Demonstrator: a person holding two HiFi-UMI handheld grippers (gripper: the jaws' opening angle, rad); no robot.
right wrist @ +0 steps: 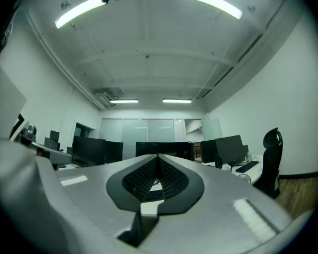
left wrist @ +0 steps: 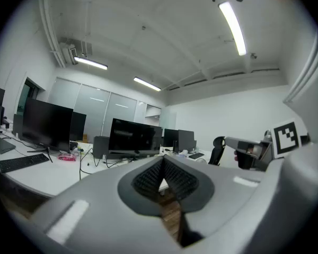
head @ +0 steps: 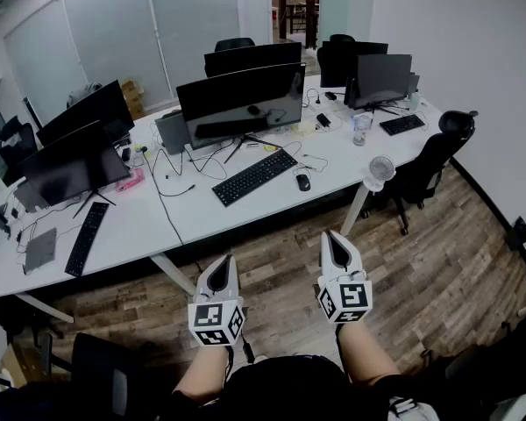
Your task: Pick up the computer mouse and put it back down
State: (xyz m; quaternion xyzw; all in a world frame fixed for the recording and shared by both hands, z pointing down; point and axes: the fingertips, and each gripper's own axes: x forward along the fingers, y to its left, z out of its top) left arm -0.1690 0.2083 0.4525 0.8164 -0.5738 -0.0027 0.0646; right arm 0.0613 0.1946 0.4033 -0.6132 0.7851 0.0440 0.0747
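A dark computer mouse [head: 303,181] lies on the white desk [head: 245,210], just right of a black keyboard [head: 254,176] and in front of a large monitor [head: 242,102]. Both grippers hang over the wooden floor, short of the desk's front edge and well apart from the mouse. My left gripper [head: 223,265] has its jaws met at the tips, nothing between them [left wrist: 161,160]. My right gripper [head: 334,241] is likewise shut and empty [right wrist: 157,159]. In the left gripper view the right gripper's marker cube [left wrist: 286,137] shows at the right.
More monitors [head: 74,160], a second keyboard [head: 87,237] and cables cover the long desk. A small white fan [head: 380,171] and a black office chair [head: 430,156] stand at the desk's right end. A dark chair [head: 105,371] sits at lower left. Desk legs [head: 177,274] stand near the grippers.
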